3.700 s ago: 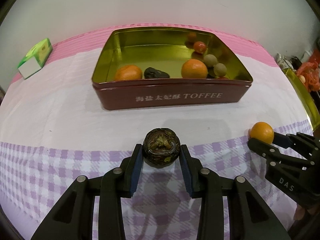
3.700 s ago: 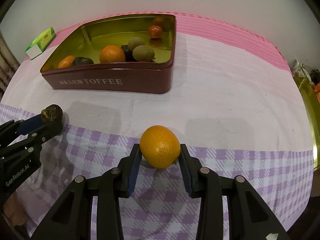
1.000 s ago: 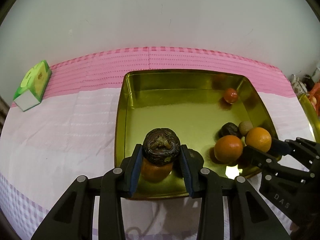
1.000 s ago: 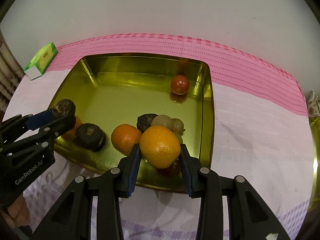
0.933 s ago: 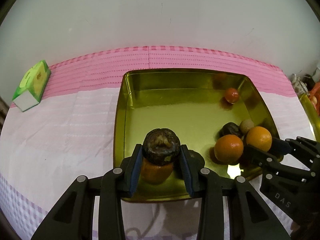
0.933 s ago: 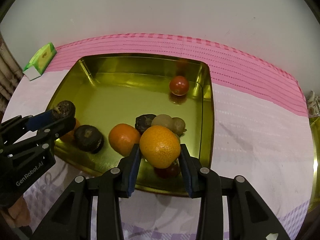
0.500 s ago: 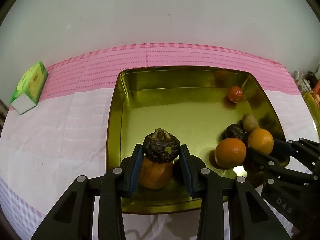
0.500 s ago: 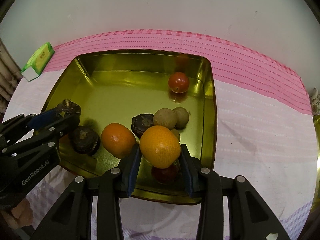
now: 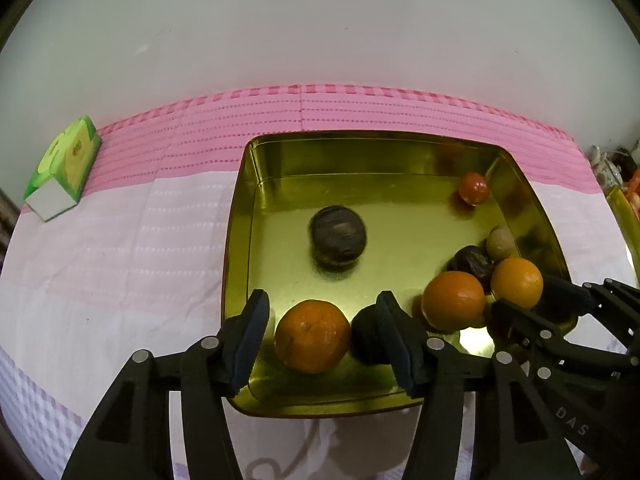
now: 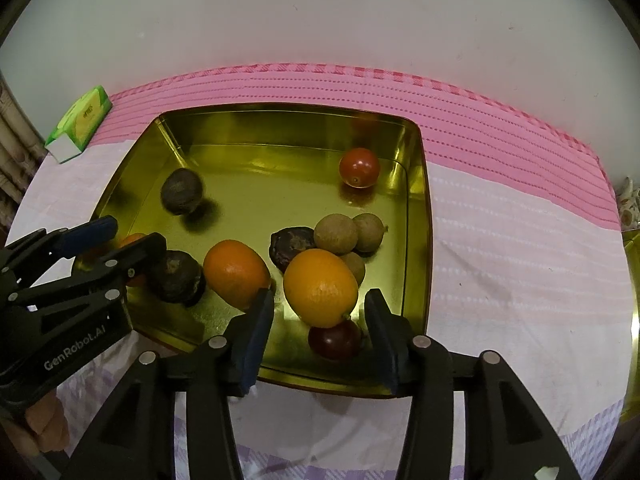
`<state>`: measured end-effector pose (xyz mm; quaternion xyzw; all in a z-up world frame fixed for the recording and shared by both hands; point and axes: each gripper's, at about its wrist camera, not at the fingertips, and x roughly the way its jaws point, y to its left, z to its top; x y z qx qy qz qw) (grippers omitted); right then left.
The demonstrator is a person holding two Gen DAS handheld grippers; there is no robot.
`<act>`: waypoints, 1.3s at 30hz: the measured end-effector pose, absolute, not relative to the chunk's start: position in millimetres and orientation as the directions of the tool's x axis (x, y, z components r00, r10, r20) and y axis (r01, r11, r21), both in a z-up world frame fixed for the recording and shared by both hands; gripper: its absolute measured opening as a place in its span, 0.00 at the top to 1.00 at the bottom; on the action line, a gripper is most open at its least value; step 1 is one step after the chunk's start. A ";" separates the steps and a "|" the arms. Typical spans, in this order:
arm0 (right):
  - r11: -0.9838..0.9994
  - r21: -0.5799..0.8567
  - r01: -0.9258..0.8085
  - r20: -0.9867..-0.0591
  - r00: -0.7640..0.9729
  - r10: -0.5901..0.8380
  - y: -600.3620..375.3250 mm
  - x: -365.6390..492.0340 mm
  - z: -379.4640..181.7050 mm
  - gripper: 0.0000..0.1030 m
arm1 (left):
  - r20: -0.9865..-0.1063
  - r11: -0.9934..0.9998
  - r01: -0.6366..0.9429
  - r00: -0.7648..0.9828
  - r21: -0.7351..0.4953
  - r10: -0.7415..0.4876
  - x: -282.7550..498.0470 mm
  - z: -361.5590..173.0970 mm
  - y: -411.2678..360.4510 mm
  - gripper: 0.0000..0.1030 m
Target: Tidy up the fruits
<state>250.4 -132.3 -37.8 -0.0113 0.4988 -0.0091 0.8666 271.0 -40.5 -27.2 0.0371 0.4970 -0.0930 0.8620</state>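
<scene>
Left to right: green-and-white cardboard carton (image 9: pixel 62 174) sits alone on the pink-striped cloth of the desk (image 9: pixel 120 240) at about 10 o'clock, well apart from everything. Gold-lined rectangular metal tin (image 9: pixel 240 216) takes up centre frame. Left claw (image 9: pixel 322 340) hangs over the tin's near-left corner, jaws just been opening, nothing pinched: the dark wrinkled round fruit (image 9: pixel 338 239) it let go is on the tin floor at 12 o'clock from the claw, slightly blurred, clear of the pads. Under the spread jaws lie an orange mandarin (image 9: pixel 313 336) and, beside it at 3 o'clock, another dark round fruit (image 9: pixel 368 340), partly behind the right finger. Next comes a second orange mandarin (image 10: pixel 236 273), then a dark shrivelled fruit (image 10: pixel 292 245) touching a cluster of tan round longan-like fruits (image 10: pixel 336 235). Small red cherry tomato (image 10: pixel 359 168) sits near the tin's far-right corner, at 1 o'clock, apart from the pile. Right claw (image 10: pixel 320 330) is over the near-right corner, jaws also just been opening; the yellow-orange oval citrus (image 10: pixel 321 288) shows between the pads with gaps on both sides, so released, sitting on top of a dark red round fruit (image 10: pixel 335 340). A fingertip (image 10: pixel 44 424) of the person shows at 8 o'clock in the right wrist view, under the left claw body.
</scene>
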 end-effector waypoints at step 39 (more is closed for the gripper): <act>1.000 -0.003 0.019 -0.828 0.560 -0.013 -112.0 146.8 -15.5 0.50 | -0.833 0.991 0.137 0.548 -0.008 -0.083 156.0 5.8 -16.0 0.45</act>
